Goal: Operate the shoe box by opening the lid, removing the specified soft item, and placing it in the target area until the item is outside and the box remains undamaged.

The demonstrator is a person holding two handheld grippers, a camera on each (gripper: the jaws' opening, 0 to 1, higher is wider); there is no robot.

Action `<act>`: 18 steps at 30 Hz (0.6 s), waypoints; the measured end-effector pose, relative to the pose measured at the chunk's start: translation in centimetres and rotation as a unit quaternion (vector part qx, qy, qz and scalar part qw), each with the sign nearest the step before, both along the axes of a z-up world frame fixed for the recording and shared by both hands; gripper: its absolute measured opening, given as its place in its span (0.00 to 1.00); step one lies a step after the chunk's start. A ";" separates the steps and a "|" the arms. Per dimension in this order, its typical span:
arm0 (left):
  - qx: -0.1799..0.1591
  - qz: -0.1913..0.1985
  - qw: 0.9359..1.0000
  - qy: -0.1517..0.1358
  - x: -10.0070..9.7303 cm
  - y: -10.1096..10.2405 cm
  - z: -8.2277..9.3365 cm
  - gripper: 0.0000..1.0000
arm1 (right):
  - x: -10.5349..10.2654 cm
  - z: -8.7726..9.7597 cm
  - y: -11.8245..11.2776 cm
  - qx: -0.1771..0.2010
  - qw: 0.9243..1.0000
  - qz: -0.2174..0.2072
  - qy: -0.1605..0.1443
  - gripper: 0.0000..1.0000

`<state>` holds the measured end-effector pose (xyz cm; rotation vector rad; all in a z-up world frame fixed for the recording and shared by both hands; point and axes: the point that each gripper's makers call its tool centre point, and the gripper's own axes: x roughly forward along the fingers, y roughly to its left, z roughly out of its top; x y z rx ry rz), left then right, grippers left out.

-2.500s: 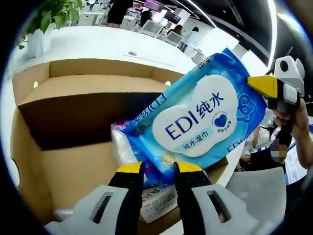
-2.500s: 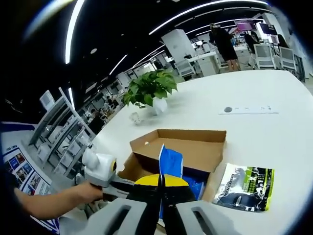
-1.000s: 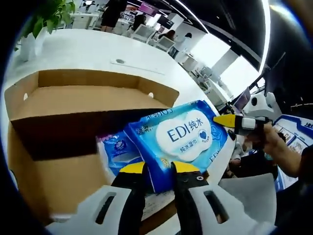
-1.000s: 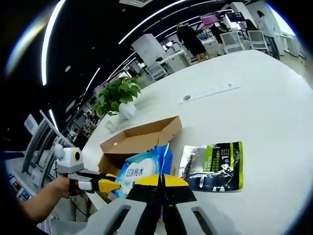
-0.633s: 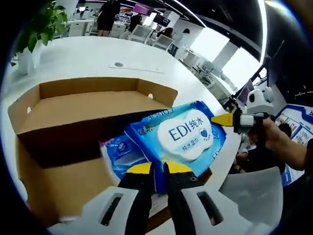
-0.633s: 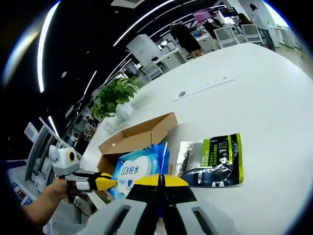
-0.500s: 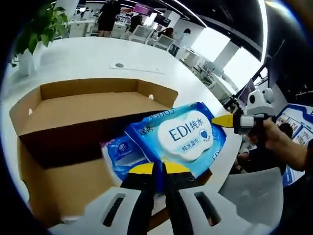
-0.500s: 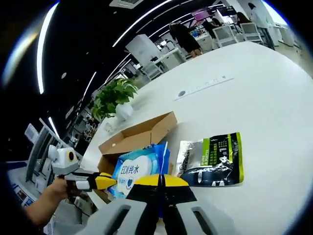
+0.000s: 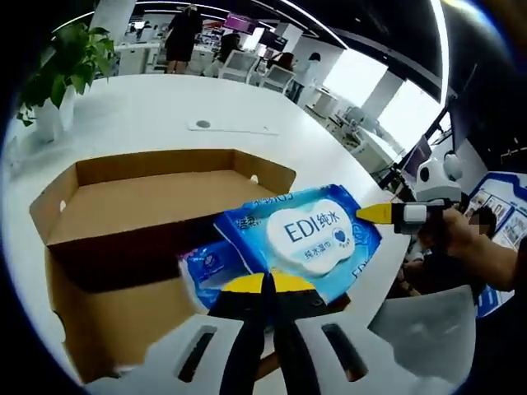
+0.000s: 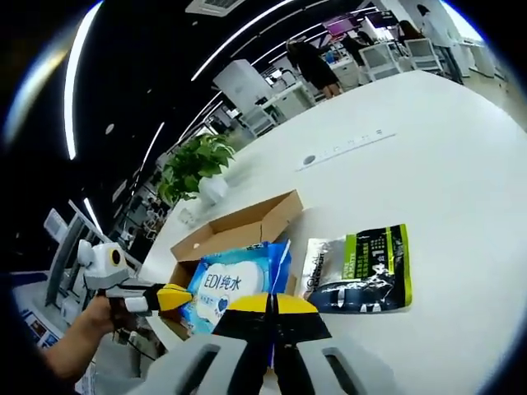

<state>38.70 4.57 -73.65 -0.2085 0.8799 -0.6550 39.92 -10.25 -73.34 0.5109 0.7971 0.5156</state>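
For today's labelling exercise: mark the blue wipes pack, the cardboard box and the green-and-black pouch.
blue wipes pack (image 9: 317, 239), left gripper view, white label
cardboard box (image 9: 140, 196), left gripper view, inner lid
green-and-black pouch (image 10: 362, 267), right gripper view, front face

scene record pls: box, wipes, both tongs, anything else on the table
box: open, lid flap up, on white table
wipes pack: blue, held above the box's near edge, one end in each tongs
left tongs: shut on wipes pack
right tongs: shut on wipes pack
second blue pack: in box, under wipes pack
green-black pouch: flat on table beside box
plant: potted, beyond box
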 end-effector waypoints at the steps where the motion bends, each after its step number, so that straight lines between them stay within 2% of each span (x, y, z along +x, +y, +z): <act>1: -0.001 -0.001 1.000 -0.001 0.0 0.0 0.2 0.00 | -0.1 0.1 -0.1 0.000 1.000 0.001 0.000 0.00; 9: -0.008 -0.006 1.000 -0.012 0.3 -1.0 1.7 0.00 | -0.1 1.1 -1.1 0.006 1.000 -0.006 -0.006 0.00; 18: -0.015 -0.020 0.999 -0.022 0.5 -3.2 3.0 0.00 | 0.0 2.2 -3.2 0.008 1.000 -0.017 -0.015 0.00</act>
